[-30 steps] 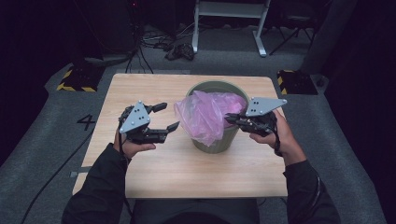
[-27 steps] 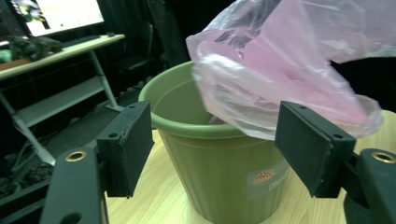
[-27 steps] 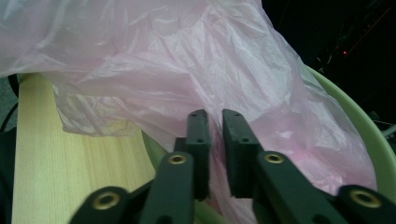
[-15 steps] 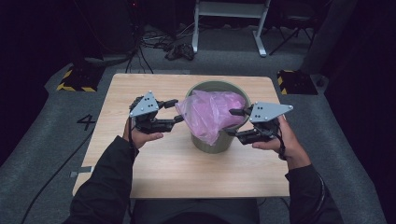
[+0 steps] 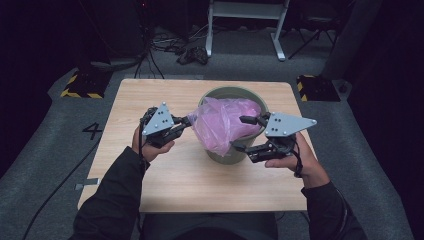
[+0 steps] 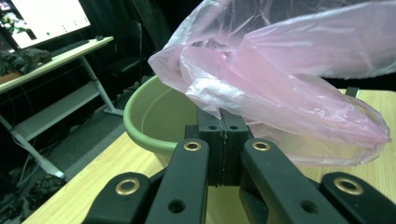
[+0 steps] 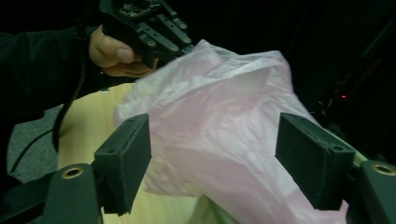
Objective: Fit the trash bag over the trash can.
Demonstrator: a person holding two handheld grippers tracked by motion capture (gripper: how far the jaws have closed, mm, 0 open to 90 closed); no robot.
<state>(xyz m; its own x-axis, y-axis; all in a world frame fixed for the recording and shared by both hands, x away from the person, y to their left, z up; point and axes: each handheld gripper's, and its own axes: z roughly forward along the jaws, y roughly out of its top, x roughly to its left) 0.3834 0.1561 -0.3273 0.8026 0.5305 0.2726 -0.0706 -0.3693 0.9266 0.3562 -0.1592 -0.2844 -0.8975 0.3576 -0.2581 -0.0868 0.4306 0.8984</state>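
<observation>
Left tool (image 6: pixel 223 140) pinches bag (image 6: pixel 280 84) edge over bucket rim (image 6: pixel 140 133)

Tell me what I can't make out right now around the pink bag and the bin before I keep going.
- Inside of the green bin: high view, covered by the pink bag.
- Bag edge at the left tongs: left gripper view, the shut jaws hide how much film is pinched.
- Bin rim on the right side: right gripper view, the bag hides it between the open right tongs.
- Bin base: high view, hidden behind the right tongs.
</observation>
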